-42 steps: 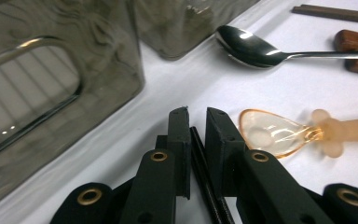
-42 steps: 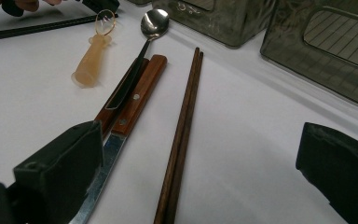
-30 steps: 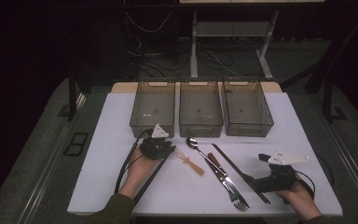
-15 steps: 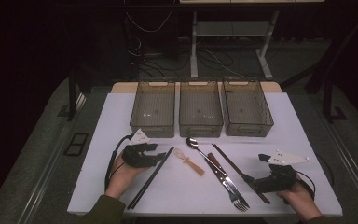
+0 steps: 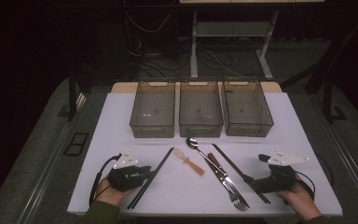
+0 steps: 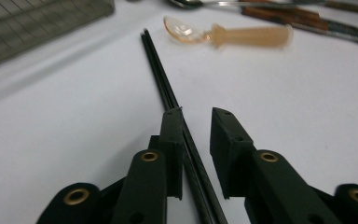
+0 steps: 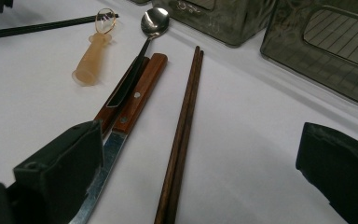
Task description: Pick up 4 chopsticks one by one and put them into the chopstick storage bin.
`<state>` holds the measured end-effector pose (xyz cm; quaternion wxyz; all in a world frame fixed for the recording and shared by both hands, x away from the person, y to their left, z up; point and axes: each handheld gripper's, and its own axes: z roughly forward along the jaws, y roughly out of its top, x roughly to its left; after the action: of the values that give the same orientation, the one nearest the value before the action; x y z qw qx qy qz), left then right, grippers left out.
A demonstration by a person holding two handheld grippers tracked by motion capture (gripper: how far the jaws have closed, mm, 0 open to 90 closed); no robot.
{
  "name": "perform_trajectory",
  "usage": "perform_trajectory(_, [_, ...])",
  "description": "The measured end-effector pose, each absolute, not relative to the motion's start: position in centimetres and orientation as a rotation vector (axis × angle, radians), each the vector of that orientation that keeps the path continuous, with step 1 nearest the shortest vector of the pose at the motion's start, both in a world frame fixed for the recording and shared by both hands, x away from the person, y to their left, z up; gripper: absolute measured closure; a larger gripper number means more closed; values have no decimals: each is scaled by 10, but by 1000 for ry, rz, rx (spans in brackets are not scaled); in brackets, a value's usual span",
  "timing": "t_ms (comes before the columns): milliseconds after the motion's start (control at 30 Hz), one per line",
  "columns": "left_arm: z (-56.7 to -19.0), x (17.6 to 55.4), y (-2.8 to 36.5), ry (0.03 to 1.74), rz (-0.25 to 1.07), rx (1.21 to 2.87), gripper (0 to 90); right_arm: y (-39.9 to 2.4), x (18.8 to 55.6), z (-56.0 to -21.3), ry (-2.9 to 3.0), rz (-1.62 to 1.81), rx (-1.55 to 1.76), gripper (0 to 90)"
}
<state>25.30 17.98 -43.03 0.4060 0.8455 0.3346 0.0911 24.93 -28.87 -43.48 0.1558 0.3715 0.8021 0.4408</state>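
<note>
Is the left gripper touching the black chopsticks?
Touching: in the left gripper view the black chopsticks lie against the left gripper's one pad; the other stands apart.

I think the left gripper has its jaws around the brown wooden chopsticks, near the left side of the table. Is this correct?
Not quite. The left gripper has its jaws around the black chopsticks, as the left gripper view shows. The brown wooden chopsticks lie farther right, near the right gripper. The rest is correct: it is near the left side of the table.
</note>
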Motion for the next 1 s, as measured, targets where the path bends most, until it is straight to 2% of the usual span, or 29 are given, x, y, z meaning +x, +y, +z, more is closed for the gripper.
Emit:
perform_trajectory(433, [-440,258,178,917,194,2166,780,-289,249,-435,2296,1257,1060,11])
perform_trajectory(1000, [-442,260,176,910,213,2216,795,-289,249,-435,2296,1254,1060,11])
